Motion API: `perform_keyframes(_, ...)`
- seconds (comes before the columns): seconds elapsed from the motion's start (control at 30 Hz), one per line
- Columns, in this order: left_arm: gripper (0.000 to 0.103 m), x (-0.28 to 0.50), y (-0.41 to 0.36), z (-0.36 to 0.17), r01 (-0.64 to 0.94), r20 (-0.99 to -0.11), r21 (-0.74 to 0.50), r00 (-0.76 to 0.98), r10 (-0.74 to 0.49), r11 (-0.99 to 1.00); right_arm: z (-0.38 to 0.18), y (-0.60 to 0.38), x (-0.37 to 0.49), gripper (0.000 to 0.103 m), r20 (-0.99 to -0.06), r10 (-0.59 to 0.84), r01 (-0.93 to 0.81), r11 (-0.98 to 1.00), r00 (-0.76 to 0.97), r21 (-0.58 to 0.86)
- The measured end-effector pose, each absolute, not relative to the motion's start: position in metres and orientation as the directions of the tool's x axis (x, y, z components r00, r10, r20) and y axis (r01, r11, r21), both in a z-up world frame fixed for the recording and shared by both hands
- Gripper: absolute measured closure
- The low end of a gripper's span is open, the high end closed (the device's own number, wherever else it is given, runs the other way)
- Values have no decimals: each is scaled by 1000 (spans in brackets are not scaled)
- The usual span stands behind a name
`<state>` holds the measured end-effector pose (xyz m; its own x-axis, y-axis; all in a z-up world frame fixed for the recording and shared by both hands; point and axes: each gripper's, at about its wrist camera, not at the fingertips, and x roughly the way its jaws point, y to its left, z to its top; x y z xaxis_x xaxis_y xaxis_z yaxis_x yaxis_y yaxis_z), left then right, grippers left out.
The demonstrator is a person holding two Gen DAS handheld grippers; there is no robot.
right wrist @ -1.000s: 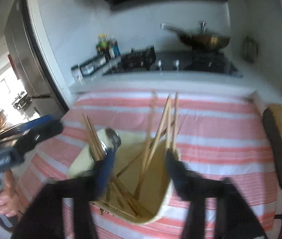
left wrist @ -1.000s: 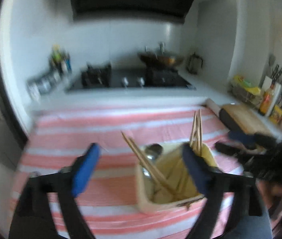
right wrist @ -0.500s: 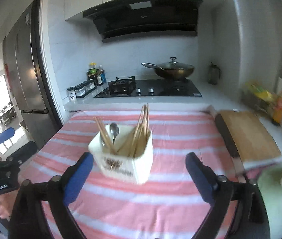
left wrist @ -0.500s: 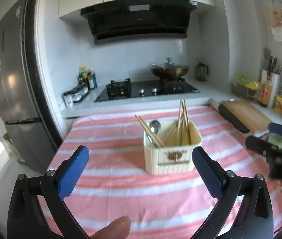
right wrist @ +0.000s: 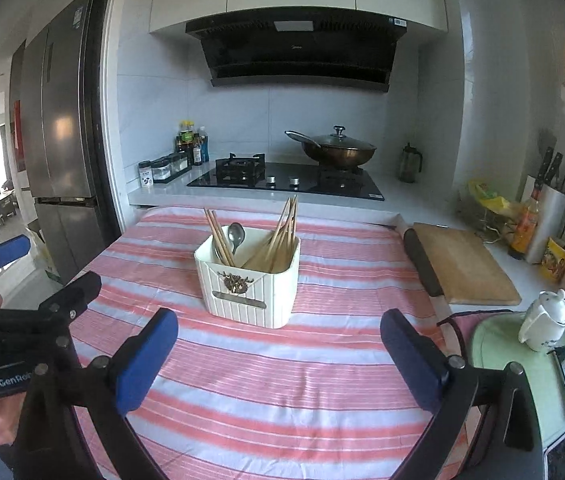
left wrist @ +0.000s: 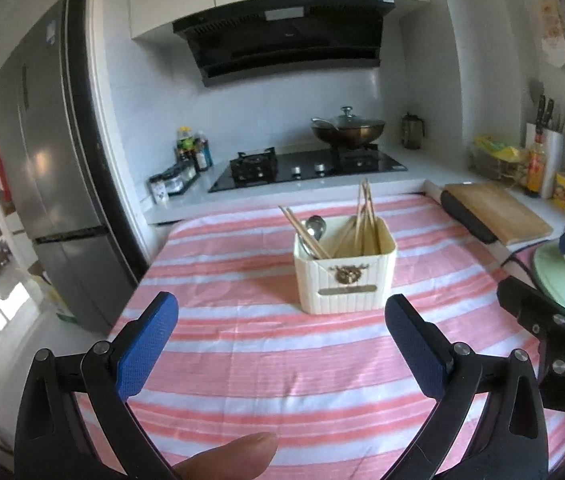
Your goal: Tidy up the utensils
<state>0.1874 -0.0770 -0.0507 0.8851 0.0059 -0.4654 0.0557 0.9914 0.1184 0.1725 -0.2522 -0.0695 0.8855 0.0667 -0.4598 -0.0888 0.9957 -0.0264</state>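
A cream ribbed utensil holder (left wrist: 346, 276) (right wrist: 248, 286) stands on the pink striped tablecloth (left wrist: 282, 360) (right wrist: 282, 380). Wooden chopsticks (left wrist: 364, 216) (right wrist: 282, 232) lean in its right part. More chopsticks (left wrist: 302, 232) (right wrist: 218, 236) and a metal spoon (left wrist: 314, 226) (right wrist: 236, 236) stand in its left part. My left gripper (left wrist: 280, 344) is open and empty, well short of the holder. My right gripper (right wrist: 278, 354) is open and empty too, also back from it. Each view shows the other gripper at its edge.
Behind the table runs a white counter with a gas hob (right wrist: 286, 180), a lidded wok (right wrist: 332, 148) and bottles (right wrist: 190, 146). A wooden cutting board (right wrist: 462, 264), a white teapot (right wrist: 544, 320) on a green board, and a knife block (right wrist: 546, 208) lie to the right. A fridge (right wrist: 58, 140) stands left.
Both grippers drew back from the holder, which they flanked closely a second ago. The right jaws spread wider. The holder now stands alone, farther off in both views.
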Motion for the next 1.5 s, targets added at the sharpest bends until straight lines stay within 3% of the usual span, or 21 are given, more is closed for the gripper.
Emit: perform_keyframes(1.5, 0, 178, -59, -44, 32, -480, 62, 877, 1, 998, -56, -234, 148, 0, -453, 90, -111, 994, 887, -20)
